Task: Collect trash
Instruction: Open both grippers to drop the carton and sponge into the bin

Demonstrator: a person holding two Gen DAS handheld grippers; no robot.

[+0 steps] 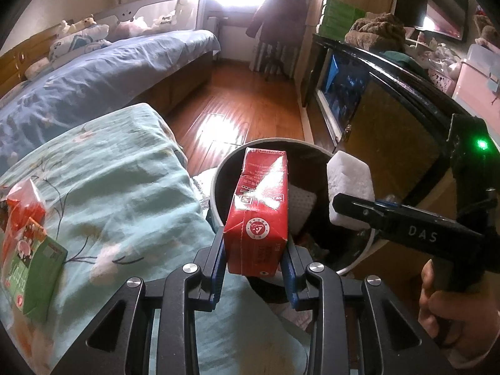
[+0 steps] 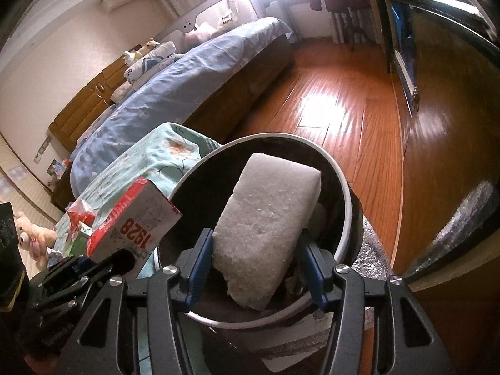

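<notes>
1. Drop-off step: left gripper (image 1: 253, 268) jaws clamp the red carton (image 1: 259, 209); right gripper (image 2: 254, 268) jaws clamp the white foam block (image 2: 265, 234).
2. Both hang at frame centre over the trash bin (image 2: 345, 218).
3. Next, probably, release both, clear of the rim.

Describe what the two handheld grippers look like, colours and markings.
Both are black plastic frames with cut-out windows, silver round screws and blue finger pads. The right gripper, seen from the left wrist, has a pistol-style handle, white "DAS" lettering and a glowing green light.
</notes>
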